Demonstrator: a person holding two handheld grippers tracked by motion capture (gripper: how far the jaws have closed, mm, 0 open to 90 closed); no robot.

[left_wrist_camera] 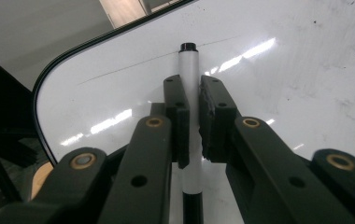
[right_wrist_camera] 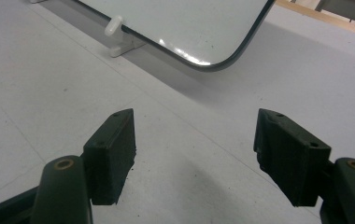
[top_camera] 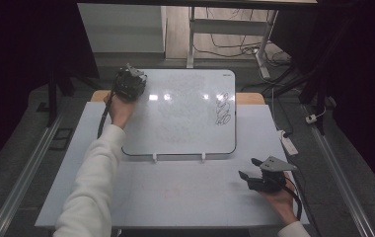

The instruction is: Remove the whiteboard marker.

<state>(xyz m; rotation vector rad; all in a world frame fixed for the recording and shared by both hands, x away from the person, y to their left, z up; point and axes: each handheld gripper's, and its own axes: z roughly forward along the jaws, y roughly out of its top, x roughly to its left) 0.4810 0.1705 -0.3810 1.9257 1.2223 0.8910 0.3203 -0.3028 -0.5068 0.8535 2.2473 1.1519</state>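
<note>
A white marker [left_wrist_camera: 190, 74] with a black tip lies on the whiteboard [left_wrist_camera: 306, 70], and my left gripper [left_wrist_camera: 194, 100] is shut on its barrel, both pads pressing its sides. In the high view the left gripper [top_camera: 129, 83] sits over the whiteboard's [top_camera: 185, 128] far left corner, pointing down. Black scribbles [top_camera: 223, 109] mark the board's right side, with faint erased traces across its middle. My right gripper [top_camera: 247, 168] rests low over the grey table at the front right, open. In the right gripper view its pads [right_wrist_camera: 112, 154] stand wide apart with nothing between them [right_wrist_camera: 194, 158].
The whiteboard [right_wrist_camera: 185, 28] has two white clips [right_wrist_camera: 119, 35] on its near edge. The grey tabletop [top_camera: 175, 192] spreads in front of it. A white power strip [top_camera: 289, 143] and cables lie on the floor to the right. Table legs stand behind.
</note>
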